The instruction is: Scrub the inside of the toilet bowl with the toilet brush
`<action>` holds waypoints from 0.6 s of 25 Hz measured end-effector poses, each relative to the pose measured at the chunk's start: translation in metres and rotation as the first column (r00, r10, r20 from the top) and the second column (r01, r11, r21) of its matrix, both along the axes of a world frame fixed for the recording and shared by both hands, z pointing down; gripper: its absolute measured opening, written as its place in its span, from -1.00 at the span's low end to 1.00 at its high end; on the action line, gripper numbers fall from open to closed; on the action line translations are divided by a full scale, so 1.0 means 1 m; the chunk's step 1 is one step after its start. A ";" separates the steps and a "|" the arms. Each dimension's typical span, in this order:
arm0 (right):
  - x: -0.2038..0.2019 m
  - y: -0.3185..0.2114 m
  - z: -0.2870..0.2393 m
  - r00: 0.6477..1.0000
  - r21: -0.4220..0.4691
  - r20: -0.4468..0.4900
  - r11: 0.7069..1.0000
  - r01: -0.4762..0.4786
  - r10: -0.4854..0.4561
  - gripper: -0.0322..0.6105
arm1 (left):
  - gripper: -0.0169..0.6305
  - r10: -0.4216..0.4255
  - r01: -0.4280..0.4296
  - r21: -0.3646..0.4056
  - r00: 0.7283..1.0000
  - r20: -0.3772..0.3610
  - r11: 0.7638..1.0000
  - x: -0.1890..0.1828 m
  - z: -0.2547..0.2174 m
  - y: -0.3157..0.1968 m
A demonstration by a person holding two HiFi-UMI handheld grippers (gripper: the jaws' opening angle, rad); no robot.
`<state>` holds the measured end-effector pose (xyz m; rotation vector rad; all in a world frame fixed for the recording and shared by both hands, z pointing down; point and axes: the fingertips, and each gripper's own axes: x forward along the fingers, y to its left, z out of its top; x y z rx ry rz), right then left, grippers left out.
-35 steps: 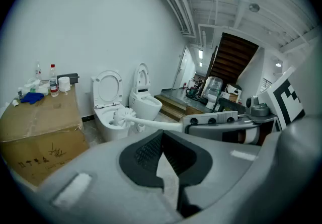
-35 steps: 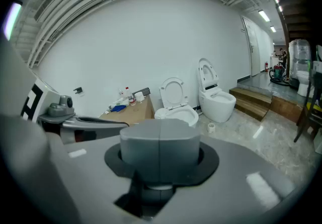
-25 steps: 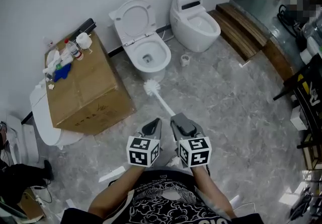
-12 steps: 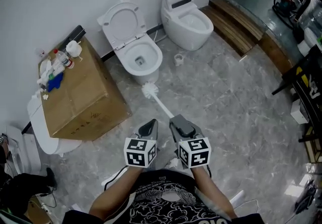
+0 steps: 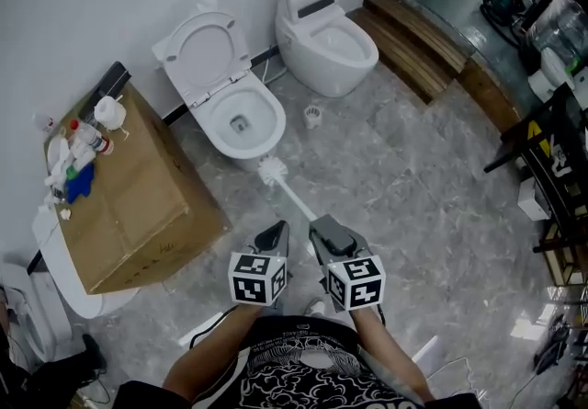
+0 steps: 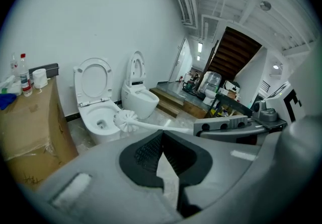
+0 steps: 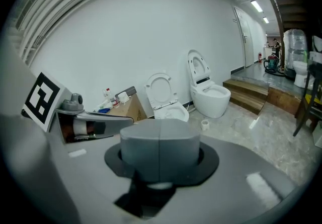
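The white toilet (image 5: pixel 234 118) stands against the wall with its lid up and its bowl open; it also shows as the toilet (image 6: pixel 100 115) and the toilet (image 7: pixel 171 111). My right gripper (image 5: pixel 322 221) is shut on the handle of the white toilet brush (image 5: pixel 273 171). The bristle head hangs in the air in front of the bowl's front rim, outside the bowl. In the left gripper view the toilet brush (image 6: pixel 126 120) reaches across toward the bowl. My left gripper (image 5: pixel 278 228) is beside the right one, shut and holding nothing. The right gripper (image 7: pixel 160 132) hides the handle in its own view.
A cardboard box (image 5: pixel 129 187) with bottles and a paper roll on top stands left of the toilet. A second toilet (image 5: pixel 326 44) is to its right, with a small white holder (image 5: pixel 313 115) on the floor between them. Wooden steps (image 5: pixel 413 39) and a black rack (image 5: pixel 551 168) lie right.
The toilets and box have slid left and down in the head view as the person has come closer. The brush head now hangs nearer the bowl's front rim. Both grippers keep their hold.
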<state>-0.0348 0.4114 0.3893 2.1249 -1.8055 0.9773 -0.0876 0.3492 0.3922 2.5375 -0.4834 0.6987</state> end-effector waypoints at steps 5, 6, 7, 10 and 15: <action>-0.002 -0.057 -0.003 1.000 -0.007 -0.001 1.000 -0.016 0.016 -0.44 | -0.98 0.033 -0.034 -0.023 0.999 -0.008 0.999 0.002 0.000 -0.051; -0.004 -0.065 -0.003 1.000 -0.009 0.000 1.000 -0.018 0.018 -0.44 | -0.98 0.036 -0.036 -0.029 0.999 -0.009 0.999 0.001 0.002 -0.059; -0.005 -0.073 -0.003 1.000 -0.014 0.000 1.000 -0.019 0.019 -0.44 | -0.98 0.037 -0.038 -0.034 0.999 -0.012 0.999 0.000 0.003 -0.067; -0.008 -0.093 0.001 1.000 -0.036 -0.005 0.999 -0.012 0.012 -0.44 | -0.98 0.036 -0.037 -0.044 0.999 -0.025 0.998 -0.001 0.003 -0.089; -0.009 -0.121 0.008 1.000 -0.064 -0.008 0.998 0.002 -0.002 -0.44 | -0.98 0.012 -0.014 -0.051 0.999 -0.047 0.999 -0.005 0.001 -0.121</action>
